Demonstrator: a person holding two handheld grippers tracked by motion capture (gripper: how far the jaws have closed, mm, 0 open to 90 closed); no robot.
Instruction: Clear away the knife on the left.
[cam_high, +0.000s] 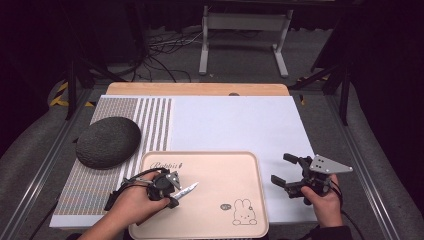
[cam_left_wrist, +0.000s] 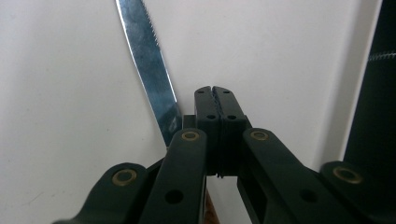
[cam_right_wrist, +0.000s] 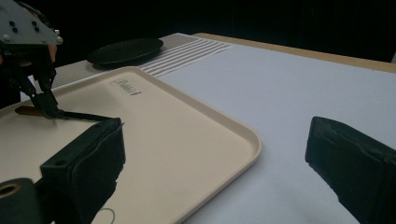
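Knife: serrated steel table knife with brown handle lies on beige rectangular plastic tray, blade pointing right.
Left gripper: jaws clamped together on knife near handle.
Right gripper: jaws spread wide, over white mat, right of tray.
Dark oval plate: on striped mat, far left.

A serrated steel knife with a brown handle lies flat on the beige tray, near its left side
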